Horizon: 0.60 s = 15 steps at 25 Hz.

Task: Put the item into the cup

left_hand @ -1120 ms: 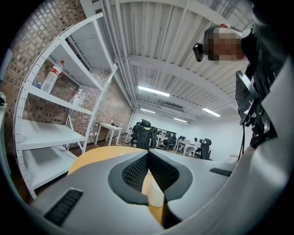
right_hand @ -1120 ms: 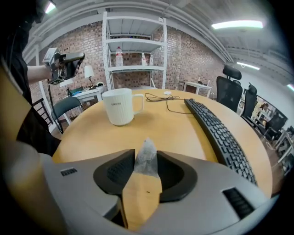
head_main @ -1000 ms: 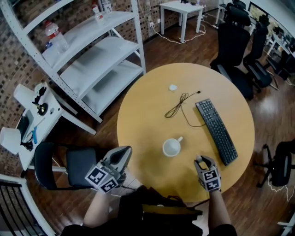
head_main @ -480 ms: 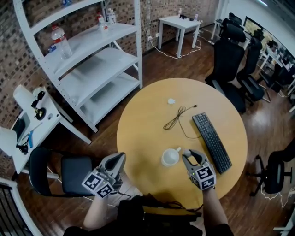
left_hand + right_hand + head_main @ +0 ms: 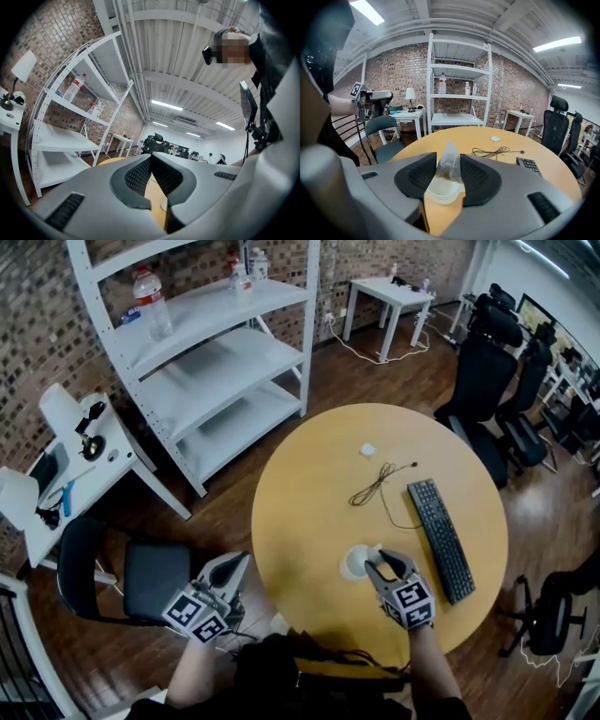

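A white cup (image 5: 354, 562) stands near the front of the round wooden table (image 5: 300, 493). My right gripper (image 5: 382, 564) hovers at the cup's right rim. Between its pads it holds a translucent pyramid tea bag (image 5: 449, 161), and the jaws are opening. In the right gripper view the bag hangs directly over the cup (image 5: 440, 191), and both pads of the right gripper (image 5: 449, 158) still touch it. My left gripper (image 5: 237, 563) hangs off the table's left edge, and in its own view the left gripper (image 5: 150, 158) is shut and empty.
A black keyboard (image 5: 441, 538) lies right of the cup, with a black cable (image 5: 375, 486) and a small white object (image 5: 368, 450) farther back. A black chair (image 5: 141, 577) stands by my left gripper, white shelving (image 5: 216, 352) beyond it. Office chairs (image 5: 487, 362) stand behind the table.
My right gripper has moved left from the table's front edge to the cup, carrying the tea bag. The left gripper has stayed beside the table.
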{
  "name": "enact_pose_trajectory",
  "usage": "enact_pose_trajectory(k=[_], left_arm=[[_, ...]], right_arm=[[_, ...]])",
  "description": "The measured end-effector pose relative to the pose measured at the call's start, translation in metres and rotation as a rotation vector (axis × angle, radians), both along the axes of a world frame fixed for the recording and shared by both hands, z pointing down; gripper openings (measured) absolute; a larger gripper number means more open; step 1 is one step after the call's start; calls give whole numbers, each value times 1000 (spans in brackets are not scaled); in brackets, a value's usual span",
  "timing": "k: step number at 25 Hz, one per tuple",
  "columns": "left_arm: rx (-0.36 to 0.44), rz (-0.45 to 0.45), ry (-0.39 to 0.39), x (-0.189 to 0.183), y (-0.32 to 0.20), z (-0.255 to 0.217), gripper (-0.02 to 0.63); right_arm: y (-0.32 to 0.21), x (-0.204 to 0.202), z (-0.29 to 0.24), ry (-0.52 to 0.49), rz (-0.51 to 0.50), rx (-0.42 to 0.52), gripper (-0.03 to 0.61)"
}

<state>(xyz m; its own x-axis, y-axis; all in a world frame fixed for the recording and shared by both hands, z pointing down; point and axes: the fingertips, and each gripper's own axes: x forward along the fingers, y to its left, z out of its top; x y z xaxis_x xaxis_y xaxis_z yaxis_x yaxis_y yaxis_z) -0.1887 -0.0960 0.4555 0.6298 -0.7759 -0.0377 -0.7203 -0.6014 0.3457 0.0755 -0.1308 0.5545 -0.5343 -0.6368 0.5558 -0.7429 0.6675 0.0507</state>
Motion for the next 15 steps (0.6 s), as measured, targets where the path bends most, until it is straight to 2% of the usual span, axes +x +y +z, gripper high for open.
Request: enact_pose_trajectory(k=[2,10,15], left_arm=[[-3,-7,-2,-6,1,2,0],[-18,-25,-7,-21,3,8,0],[-15,17,-20,-12,0,7,0]], right_arm=[[-2,-7,8,8,-2,-15,172],[-2,-20,4,-8,16,-13,173],[2,1,-15,-80,110,47,173]])
